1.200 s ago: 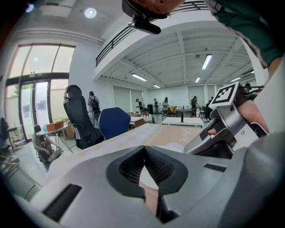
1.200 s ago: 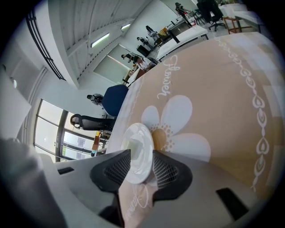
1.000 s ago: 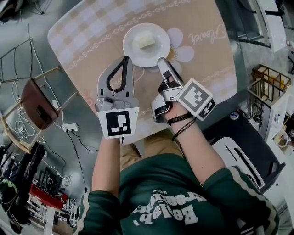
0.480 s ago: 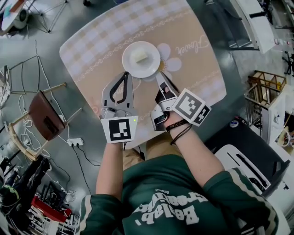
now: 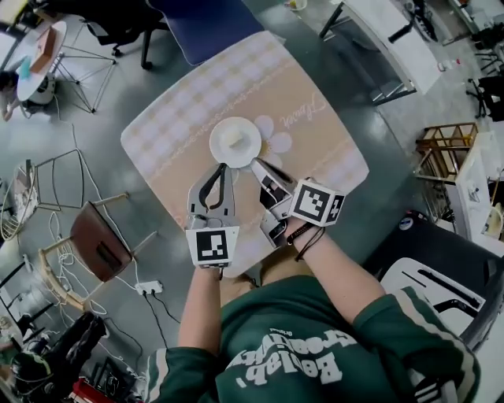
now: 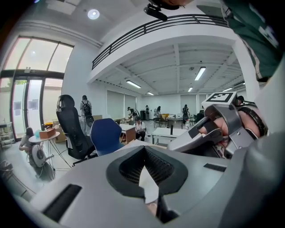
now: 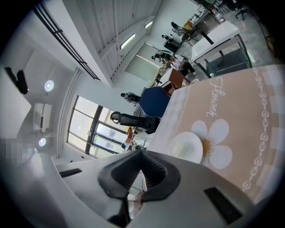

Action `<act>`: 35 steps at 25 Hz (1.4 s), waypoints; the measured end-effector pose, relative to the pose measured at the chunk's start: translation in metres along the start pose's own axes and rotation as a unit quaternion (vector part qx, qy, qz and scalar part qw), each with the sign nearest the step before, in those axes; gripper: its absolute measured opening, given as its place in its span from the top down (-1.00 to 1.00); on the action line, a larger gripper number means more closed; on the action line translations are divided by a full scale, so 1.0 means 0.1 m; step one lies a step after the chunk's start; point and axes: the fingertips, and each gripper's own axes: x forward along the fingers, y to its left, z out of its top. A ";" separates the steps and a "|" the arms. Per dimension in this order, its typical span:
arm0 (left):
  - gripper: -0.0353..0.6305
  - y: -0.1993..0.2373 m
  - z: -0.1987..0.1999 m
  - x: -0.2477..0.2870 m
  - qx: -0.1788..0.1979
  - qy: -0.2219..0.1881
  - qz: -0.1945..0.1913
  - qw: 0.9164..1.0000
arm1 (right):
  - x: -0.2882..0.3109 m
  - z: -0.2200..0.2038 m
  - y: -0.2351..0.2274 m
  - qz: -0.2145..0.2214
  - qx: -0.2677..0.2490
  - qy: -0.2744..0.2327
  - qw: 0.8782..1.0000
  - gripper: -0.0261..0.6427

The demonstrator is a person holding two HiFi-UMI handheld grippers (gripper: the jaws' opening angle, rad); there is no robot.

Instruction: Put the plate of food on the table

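A white plate [image 5: 235, 142] with a pale piece of food [image 5: 234, 139] stands on the table [image 5: 315, 149], which has a tan checked cloth with a white flower print. My left gripper [image 5: 220, 168] is shut and empty, its tips just short of the plate's near rim. My right gripper [image 5: 256, 163] is also shut on nothing, beside the plate's near right edge. From the right gripper view the plate [image 7: 186, 148] lies ahead of the closed jaws [image 7: 141, 153]. The left gripper view shows its jaws [image 6: 144, 149] closed, with the right gripper's fingers [image 6: 196, 136] beside them.
A blue chair [image 5: 209, 24] stands at the table's far side and a brown wooden chair [image 5: 98, 248] at its left. A white desk [image 5: 386, 39] is at the upper right, a wooden rack [image 5: 445, 146] at the right. A power strip [image 5: 148, 288] lies on the floor.
The head view has pulled back, so the table looks smaller and farther. Both grippers stay close to the plate's near rim. The plate has not shifted on the cloth.
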 end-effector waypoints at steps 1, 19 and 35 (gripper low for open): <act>0.87 -0.03 0.07 0.00 0.004 -0.002 -0.005 1.000 | -0.03 0.04 0.03 0.003 -0.008 -0.002 1.000 0.88; 0.87 0.10 0.94 -0.98 0.015 -0.051 -0.031 0.998 | -0.47 -0.07 1.29 0.053 -0.175 -0.049 0.982 0.88; 0.87 0.01 1.43 -1.71 0.035 -0.086 -0.061 0.994 | -0.85 -0.49 2.43 0.052 -0.520 -0.073 0.849 0.88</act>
